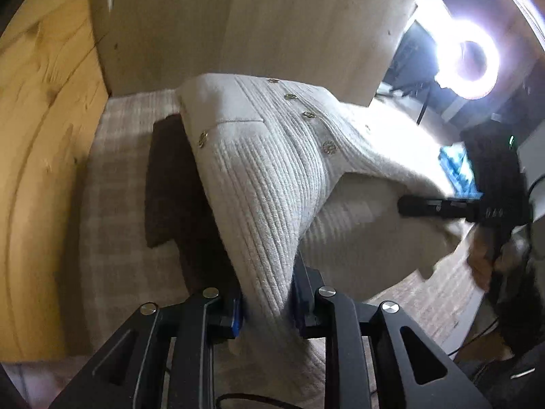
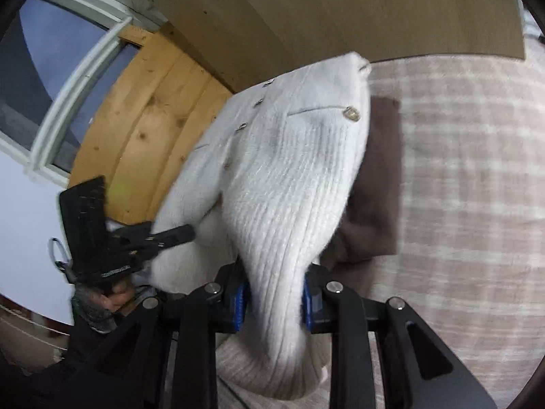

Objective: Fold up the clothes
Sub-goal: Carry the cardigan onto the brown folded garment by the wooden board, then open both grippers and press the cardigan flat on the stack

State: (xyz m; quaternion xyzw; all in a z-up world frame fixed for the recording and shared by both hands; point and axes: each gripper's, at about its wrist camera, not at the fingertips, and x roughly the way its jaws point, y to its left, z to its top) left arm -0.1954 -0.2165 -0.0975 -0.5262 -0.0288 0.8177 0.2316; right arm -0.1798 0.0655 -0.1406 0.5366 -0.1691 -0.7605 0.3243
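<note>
A cream ribbed cardigan (image 1: pixel 272 170) with small gold buttons (image 1: pixel 329 147) is held up off the surface, stretched between two grippers. The left gripper (image 1: pixel 267 303) has its jaws closed tight on a bunched ribbed edge of the cardigan, the knit squeezed between blue pads (image 1: pixel 236 320). The right gripper (image 2: pixel 274 298) clamps another bunched edge the same way. In each wrist view the other gripper shows at the side, its jaws closed on the cloth, with part of a hand (image 2: pixel 115 294) on its grip.

Under the cardigan lies a folded brown garment (image 2: pixel 378 184), flat on a pale checked cloth (image 2: pixel 470 170) that covers the surface. Beyond stands a light wooden panel (image 1: pixel 272 24), with a pine board (image 1: pixel 41 136) beside it. A ring light (image 1: pixel 471 64) glows at the right of the left view; a white-framed window (image 2: pixel 68 78) shows at the left of the right view. No containers are visible.
</note>
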